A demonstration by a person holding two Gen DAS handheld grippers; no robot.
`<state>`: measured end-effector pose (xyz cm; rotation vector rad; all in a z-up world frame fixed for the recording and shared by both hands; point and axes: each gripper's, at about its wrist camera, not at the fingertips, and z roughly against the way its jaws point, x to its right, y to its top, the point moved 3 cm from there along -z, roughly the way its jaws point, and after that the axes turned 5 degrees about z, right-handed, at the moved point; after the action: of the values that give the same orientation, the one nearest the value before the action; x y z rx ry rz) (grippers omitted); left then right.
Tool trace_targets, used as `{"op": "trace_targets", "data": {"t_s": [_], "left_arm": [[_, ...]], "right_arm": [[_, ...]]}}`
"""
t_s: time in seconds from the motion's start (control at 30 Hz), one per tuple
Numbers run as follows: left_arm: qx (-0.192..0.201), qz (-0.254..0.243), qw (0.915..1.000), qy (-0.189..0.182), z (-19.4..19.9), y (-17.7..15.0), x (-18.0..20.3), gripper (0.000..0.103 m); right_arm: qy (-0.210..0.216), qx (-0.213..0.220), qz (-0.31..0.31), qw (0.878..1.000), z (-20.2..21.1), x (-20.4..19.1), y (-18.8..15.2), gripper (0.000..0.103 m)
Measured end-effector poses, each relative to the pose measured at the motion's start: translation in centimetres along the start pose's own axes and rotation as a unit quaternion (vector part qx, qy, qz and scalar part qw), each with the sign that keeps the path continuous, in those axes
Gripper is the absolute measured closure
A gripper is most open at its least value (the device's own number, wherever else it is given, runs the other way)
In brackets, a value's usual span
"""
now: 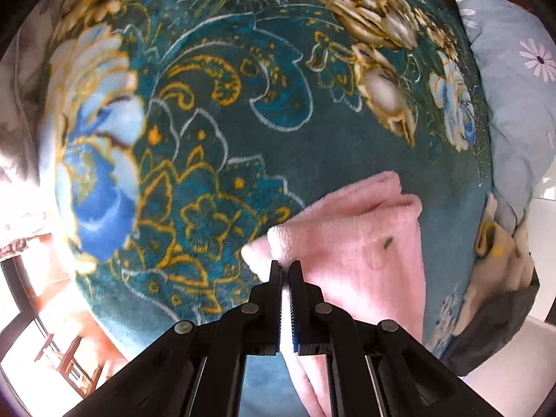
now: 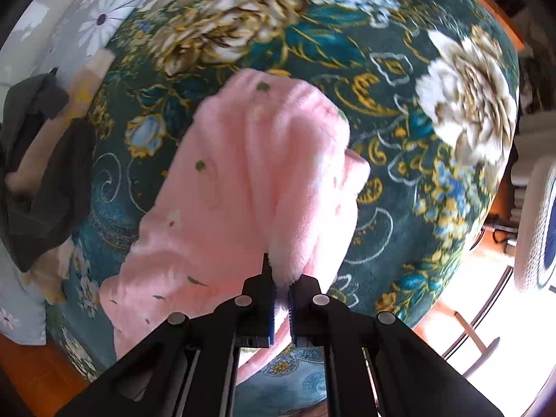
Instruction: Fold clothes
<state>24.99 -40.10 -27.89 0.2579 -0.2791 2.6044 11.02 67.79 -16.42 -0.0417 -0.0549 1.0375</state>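
A pink fleece garment [image 1: 361, 243] with small green specks lies on a teal floral blanket [image 1: 243, 121]. My left gripper [image 1: 286, 267] is shut on an edge of the pink garment near its folded corner. In the right wrist view the same pink garment [image 2: 243, 180] bunches up in folds over the blanket [image 2: 399, 146]. My right gripper [image 2: 282, 278] is shut on another edge of it, with fleece pinched between the fingers.
A pale blue flowered pillow [image 1: 514, 80] lies at the blanket's edge. A pile of dark grey and cream clothes [image 2: 45, 173] sits beside it, also in the left wrist view [image 1: 500, 278]. Wooden floor and chairs [image 1: 59, 358] lie beyond the bed.
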Motion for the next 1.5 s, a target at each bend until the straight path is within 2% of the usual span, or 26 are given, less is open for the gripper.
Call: {"op": "trace_targets", "data": {"t_s": [0.1, 0.17, 0.2, 0.23, 0.33, 0.43, 0.5, 0.53, 0.57, 0.67, 0.7, 0.77, 0.87, 0.97, 1.03, 1.07, 1.1, 1.17, 1.23, 1.33, 1.37, 1.43, 1.47, 1.5], "left_arm": [[-0.029, -0.013, 0.9993, 0.017, -2.0, -0.5, -0.3, 0.092], [-0.041, 0.007, 0.9991, 0.008, -2.9, -0.9, -0.8, 0.08], [-0.045, 0.023, 0.9987, 0.001, -3.2, -1.0, -1.3, 0.067], [-0.046, 0.04, 0.9981, -0.007, -3.4, -1.1, -1.8, 0.064], [-0.036, 0.106, 0.9912, -0.07, -3.6, -0.7, -3.3, 0.064], [-0.02, 0.137, 0.9827, -0.123, -3.8, -0.2, -3.3, 0.066], [-0.01, 0.126, 0.9844, -0.122, -4.0, 0.1, -2.6, 0.068], [-0.007, 0.122, 0.9861, -0.113, -4.0, 0.2, -2.3, 0.083], [-0.003, 0.119, 0.9876, -0.103, -4.0, 0.4, -2.0, 0.09], [0.015, 0.106, 0.9905, -0.086, -2.7, 0.9, -0.3, 0.094], [0.027, 0.094, 0.9901, -0.101, -1.3, 1.5, 1.1, 0.095], [0.059, 0.033, 0.9847, -0.161, 3.3, 2.9, 5.3, 0.095], [0.098, -0.053, 0.974, -0.197, 8.2, 3.7, 8.6, 0.095], [0.102, -0.068, 0.9825, -0.14, 6.8, 4.8, 7.2, 0.095], [0.066, -0.038, 0.9954, -0.058, 2.3, 5.9, 4.6, 0.095], [0.048, -0.008, 0.9987, -0.016, 0.1, 6.4, 3.1, 0.095], [0.04, 0.021, 0.999, 0.005, -1.2, 6.8, 1.9, 0.095], [0.041, 0.05, 0.9979, 0.009, -2.1, 7.0, 1.6, 0.095], [0.047, 0.029, 0.9984, 0.009, -1.9, 7.1, 2.9, 0.095], [0.045, -0.015, 0.9983, 0.035, -1.3, 7.4, 4.8, 0.093], [0.041, -0.015, 0.998, 0.046, -1.2, 7.3, 5.0, 0.091], [0.03, 0.005, 0.9984, 0.048, -0.7, 6.9, 4.6, 0.087], [0.024, 0.023, 0.9981, 0.052, -0.4, 6.7, 4.3, 0.087], [0.022, 0.034, 0.9977, 0.054, -0.1, 5.9, 3.4, 0.081]], "right_arm": [[0.001, 0.005, 0.009, 1.0, 0.9, -0.8, 0.0, 0.097], [0.0, 0.006, 0.012, 1.0, 1.0, -0.7, -0.3, 0.097], [0.0, 0.005, 0.012, 1.0, 1.0, -0.9, -0.3, 0.097], [-0.001, 0.005, 0.011, 1.0, 1.0, -1.0, -0.3, 0.097], [-0.002, 0.004, 0.009, 1.0, 1.0, -1.1, -0.6, 0.097], [-0.003, 0.006, 0.01, 1.0, 1.1, -0.9, -0.9, 0.097], [-0.004, 0.008, 0.012, 1.0, 1.1, -1.0, -1.0, 0.097], [-0.003, 0.009, 0.011, 1.0, 1.2, -1.1, -1.0, 0.097], [-0.002, 0.01, 0.009, 1.0, 1.2, -1.1, -1.0, 0.097], [0.006, 0.015, 0.005, 1.0, 1.4, -1.3, -1.1, 0.097], [0.009, 0.017, 0.005, 1.0, 1.6, -1.4, -1.1, 0.097], [0.025, 0.025, 0.008, 0.999, 2.2, -1.8, -1.1, 0.097], [0.044, 0.036, 0.017, 0.998, 2.6, -1.9, -1.4, 0.097], [0.048, 0.028, 0.011, 0.998, 1.8, -1.1, -2.3, 0.097], [0.04, 0.01, 0.005, 0.999, 0.0, -0.2, -3.2, 0.097], [0.033, 0.002, 0.0, 0.999, -0.8, 0.3, -3.5, 0.097], [0.026, -0.007, -0.005, 1.0, -1.7, 0.7, -3.9, 0.097], [0.019, -0.016, -0.015, 1.0, -2.8, 1.3, -4.3, 0.097], [0.019, -0.016, -0.012, 1.0, -2.9, 1.4, -4.4, 0.097], [0.019, -0.014, -0.006, 1.0, -3.0, 1.5, -4.7, 0.097], [0.025, -0.01, -0.011, 1.0, -2.7, 1.7, -4.7, 0.096], [0.036, 0.0, -0.022, 0.999, -1.8, 2.3, -4.8, 0.081], [0.037, 0.007, -0.027, 0.999, -1.2, 2.7, -4.9, 0.076], [0.042, 0.016, -0.033, 0.998, -0.3, 3.3, -5.0, 0.071]]}}
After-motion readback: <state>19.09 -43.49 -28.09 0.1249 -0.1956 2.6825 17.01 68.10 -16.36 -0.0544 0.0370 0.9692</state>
